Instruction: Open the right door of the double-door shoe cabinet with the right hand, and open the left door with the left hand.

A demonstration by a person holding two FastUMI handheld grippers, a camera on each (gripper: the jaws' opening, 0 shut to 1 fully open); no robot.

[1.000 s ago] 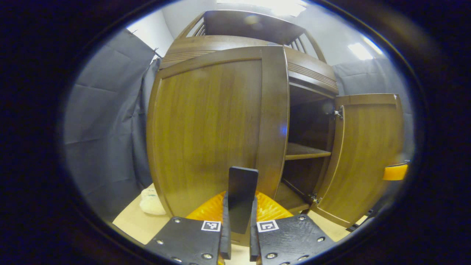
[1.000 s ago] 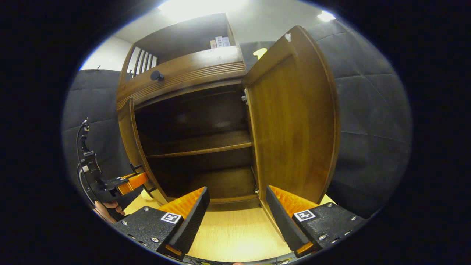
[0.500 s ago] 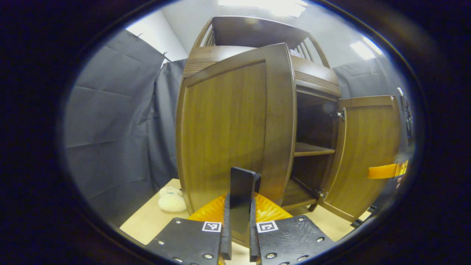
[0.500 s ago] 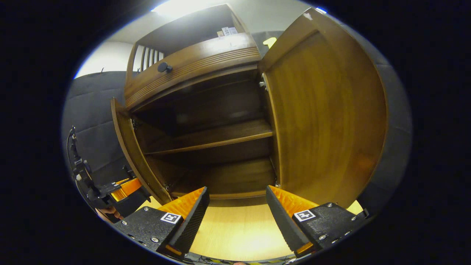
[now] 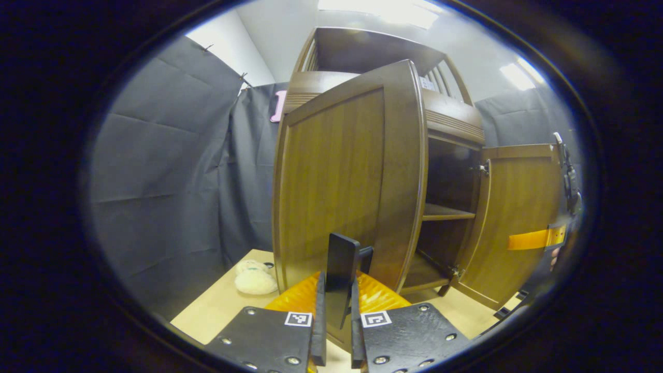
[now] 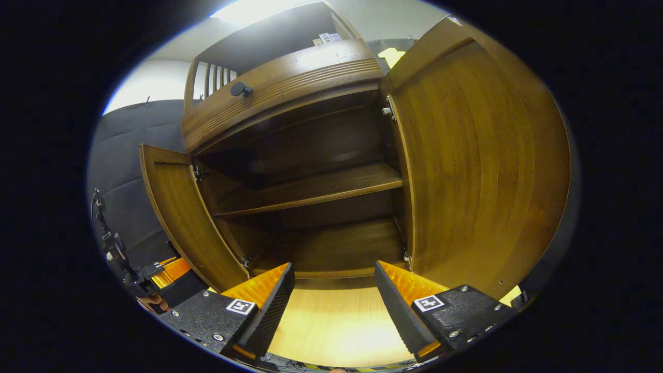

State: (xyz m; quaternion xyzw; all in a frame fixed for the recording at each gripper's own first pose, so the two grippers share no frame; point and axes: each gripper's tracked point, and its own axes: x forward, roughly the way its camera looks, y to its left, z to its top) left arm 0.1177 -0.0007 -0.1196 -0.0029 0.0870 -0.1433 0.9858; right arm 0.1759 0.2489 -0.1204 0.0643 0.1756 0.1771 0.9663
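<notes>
The brown wooden shoe cabinet (image 6: pixel 279 88) stands with both doors swung out. In the left gripper view the left door (image 5: pixel 336 181) fills the middle, and my left gripper (image 5: pixel 335 316) is shut on its dark flat handle (image 5: pixel 342 259). The right door (image 5: pixel 518 223) hangs open at the right, with the right gripper (image 5: pixel 538 239) beside it. In the right gripper view my right gripper (image 6: pixel 334 305) is open and holds nothing, facing the dark interior and its shelf (image 6: pixel 311 189). There the right door (image 6: pixel 481 166) is on the right, the left door (image 6: pixel 181 217) on the left, and the left gripper (image 6: pixel 168 270) below that door.
A white soft thing (image 5: pixel 254 280) lies on the light wooden floor (image 5: pixel 222 305) left of the cabinet. A round dark knob (image 6: pixel 239 89) sits on the drawer above the doors. Grey cloth walls (image 5: pixel 155 181) close in on the left and right.
The left door has swung further open with my left gripper on its handle. The right gripper view has come closer to the cabinet, and the right door looms larger in it.
</notes>
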